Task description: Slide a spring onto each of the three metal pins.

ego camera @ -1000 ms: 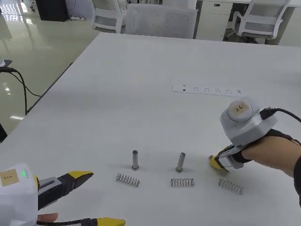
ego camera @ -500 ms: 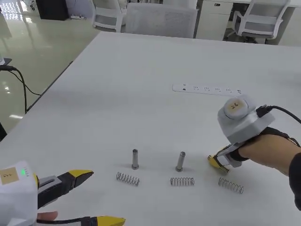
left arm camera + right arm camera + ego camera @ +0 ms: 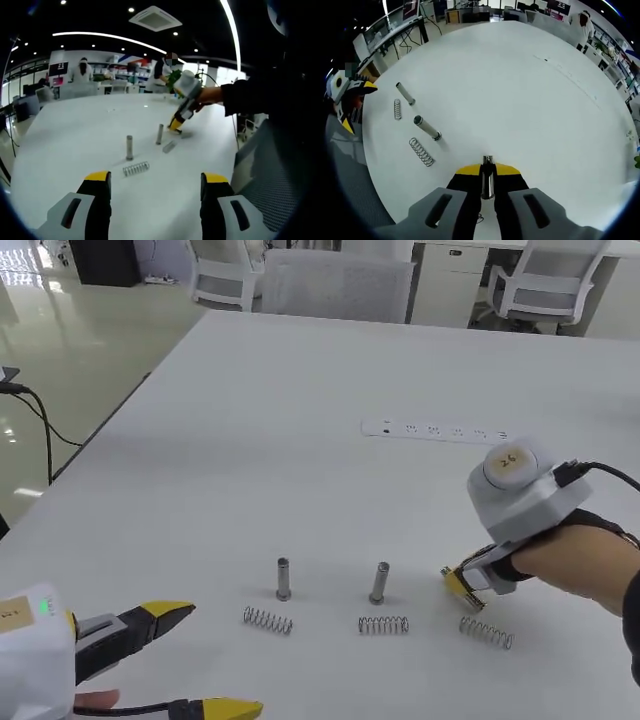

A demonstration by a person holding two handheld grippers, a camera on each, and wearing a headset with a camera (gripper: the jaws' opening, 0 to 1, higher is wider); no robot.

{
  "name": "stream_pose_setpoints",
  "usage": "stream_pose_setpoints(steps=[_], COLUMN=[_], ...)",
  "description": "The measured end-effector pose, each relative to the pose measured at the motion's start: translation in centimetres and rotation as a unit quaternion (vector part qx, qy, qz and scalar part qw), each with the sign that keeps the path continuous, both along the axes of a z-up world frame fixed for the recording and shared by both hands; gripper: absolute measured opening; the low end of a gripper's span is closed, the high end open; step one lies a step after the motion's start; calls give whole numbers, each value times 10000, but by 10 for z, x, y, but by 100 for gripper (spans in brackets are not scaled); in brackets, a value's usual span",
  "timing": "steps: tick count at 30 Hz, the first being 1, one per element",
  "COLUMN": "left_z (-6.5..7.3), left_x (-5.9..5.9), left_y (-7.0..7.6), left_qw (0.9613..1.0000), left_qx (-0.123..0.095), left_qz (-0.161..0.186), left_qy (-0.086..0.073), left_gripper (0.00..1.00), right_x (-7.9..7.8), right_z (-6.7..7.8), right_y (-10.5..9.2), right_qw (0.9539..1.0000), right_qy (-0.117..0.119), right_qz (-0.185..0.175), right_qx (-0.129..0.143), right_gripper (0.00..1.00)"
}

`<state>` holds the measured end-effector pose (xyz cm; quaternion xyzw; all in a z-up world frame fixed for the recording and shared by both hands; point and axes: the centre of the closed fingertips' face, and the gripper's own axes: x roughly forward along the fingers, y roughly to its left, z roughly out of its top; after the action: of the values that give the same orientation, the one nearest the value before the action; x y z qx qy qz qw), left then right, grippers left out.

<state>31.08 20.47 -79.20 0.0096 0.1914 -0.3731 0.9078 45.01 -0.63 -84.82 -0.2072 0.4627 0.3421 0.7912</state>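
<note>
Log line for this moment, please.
left gripper: open, empty | right gripper: shut on third pin | two pins: upright, bare | three springs: lying on table

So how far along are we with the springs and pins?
Nothing is finished: the left spring, middle spring and right spring lie loose on the table, and the left pin and middle pin stand bare. In hand: the right tongs are shut on the third pin. The left tongs are open and empty. All three springs remain to go on.
</note>
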Motion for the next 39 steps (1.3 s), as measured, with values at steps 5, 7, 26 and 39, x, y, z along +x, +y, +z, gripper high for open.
stream_pose_setpoints(steps=[5, 7, 26, 39], left_z=[0, 0, 0, 1], left_x=[-1, -1, -6, -7], left_y=[-2, -2, -7, -6], left_qw=[10000, 10000, 9998, 9998], left_qx=[19, 26, 89, 97], left_qz=[-43, -57, -181, -187], left_qy=[-8, -14, -18, -48], left_gripper=[69, 69, 68, 68], right_x=[-4, -5, -17, -21], right_z=[8, 12, 20, 20], right_y=[-3, -4, -14, -16], right_qw=[9999, 9997, 9981, 9972], right_qy=[-90, -159, -362, -434], right_qz=[-63, -86, -313, -329], right_qx=[104, 136, 388, 512], right_gripper=[5, 5, 5, 5])
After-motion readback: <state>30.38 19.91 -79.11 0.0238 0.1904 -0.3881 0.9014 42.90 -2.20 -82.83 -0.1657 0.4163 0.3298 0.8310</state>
